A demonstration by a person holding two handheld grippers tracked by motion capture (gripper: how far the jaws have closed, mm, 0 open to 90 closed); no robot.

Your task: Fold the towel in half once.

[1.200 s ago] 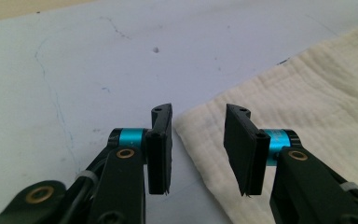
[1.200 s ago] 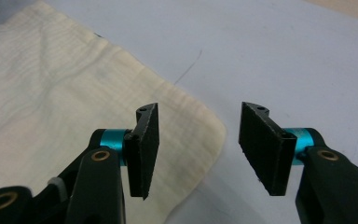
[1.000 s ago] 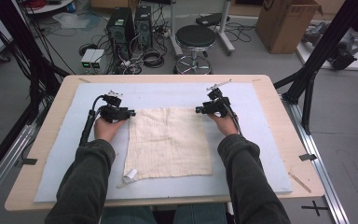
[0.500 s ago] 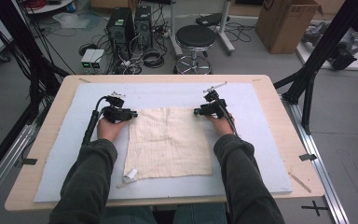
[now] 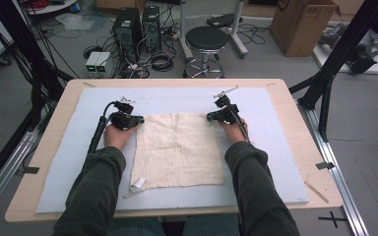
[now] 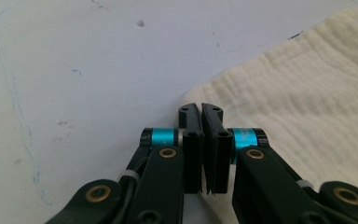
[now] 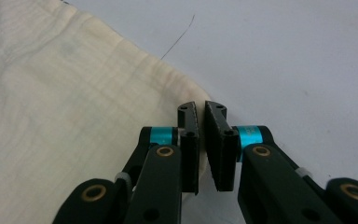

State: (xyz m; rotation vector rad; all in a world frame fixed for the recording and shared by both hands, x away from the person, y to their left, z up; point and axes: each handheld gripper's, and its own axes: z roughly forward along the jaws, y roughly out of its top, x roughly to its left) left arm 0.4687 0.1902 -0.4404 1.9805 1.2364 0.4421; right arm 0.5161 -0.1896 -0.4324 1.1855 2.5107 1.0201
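A cream woven cloth lies flat in the middle of the pale blue mat. My left gripper sits at the cloth's far left corner. In the left gripper view its jaws are pressed together on the corner of the cloth. At the far right corner is my right gripper. The right gripper view has its jaws nearly together, with the edge of the cloth pinched between them. Both grippers rest low on the mat.
The mat covers most of the wooden table. A small white label sticks out at the cloth's near left corner. A thin wooden stick lies near the table's front right edge. Cables trail from the left gripper along the mat.
Both grippers have edged slightly inward onto the cloth's far corners. The cloth itself lies as before.
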